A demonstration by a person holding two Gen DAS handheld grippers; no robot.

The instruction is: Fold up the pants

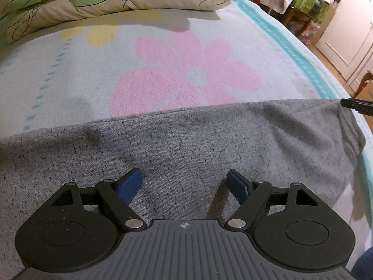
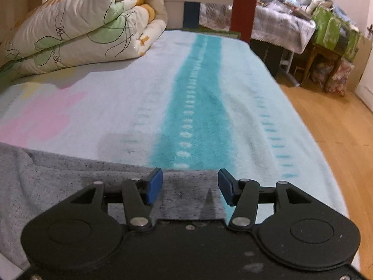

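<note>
Warm, dim indoor light; soft shadows; strong fisheye bending at edges; right view's floor (image 2: pixel 326 126) seems motion-blurred.

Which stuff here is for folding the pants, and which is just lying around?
For the job:
- grey pants, spread on the bed
- left gripper, jaws open
- right gripper, jaws open

Just lying about:
- flowered blanket underneath
- folded quilt at the bed's far end
- cluttered furniture across the room

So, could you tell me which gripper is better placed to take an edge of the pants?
Probably the right gripper: its open fingers straddle the far edge of the grey pants. The left gripper hovers open over mid-fabric.
</note>
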